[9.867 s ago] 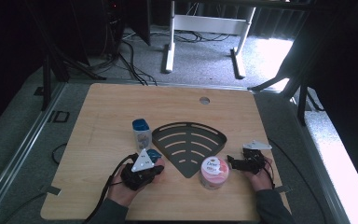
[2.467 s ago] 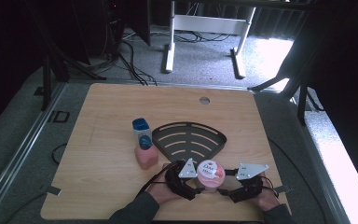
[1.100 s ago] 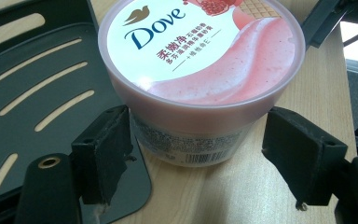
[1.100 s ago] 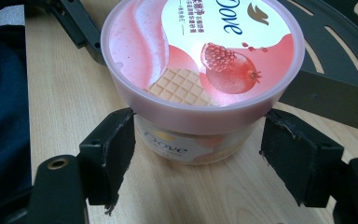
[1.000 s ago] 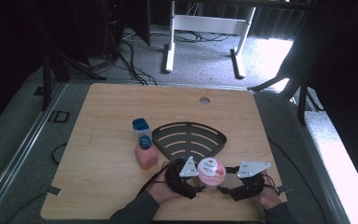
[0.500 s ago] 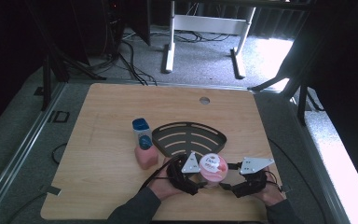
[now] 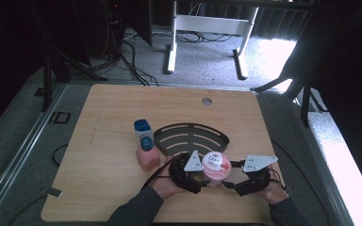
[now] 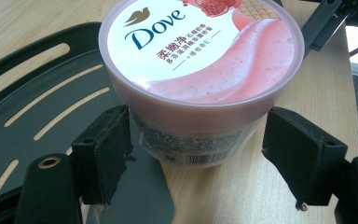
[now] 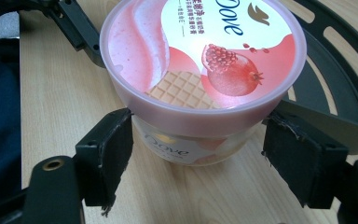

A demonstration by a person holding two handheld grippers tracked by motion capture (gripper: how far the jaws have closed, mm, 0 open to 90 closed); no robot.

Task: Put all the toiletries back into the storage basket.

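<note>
A pink Dove tub [image 7: 215, 165] with a white and pink lid sits at the near edge of the black slotted tray [image 7: 188, 136]. My left gripper [image 7: 199, 178] holds it from the left and my right gripper [image 7: 231, 179] from the right. In the left gripper view the tub [image 8: 200, 51] stands between the pads [image 8: 105, 154], which press on its sides just under the lid, over the tray's rim [image 8: 37, 116]. The right gripper view has the tub [image 9: 200, 51] clamped the same way between its pads [image 9: 107, 149], with the tray [image 9: 335, 60] behind.
A pink bottle with a blue cap [image 7: 146, 148] lies left of the tray. The wooden table [image 7: 108, 108] has a round hole [image 7: 207, 100] near its far edge. A white desk frame [image 7: 207, 28] stands on the floor beyond.
The tub and both grippers have shifted a little away from me, toward the tray. Both grips on the tub look the same.
</note>
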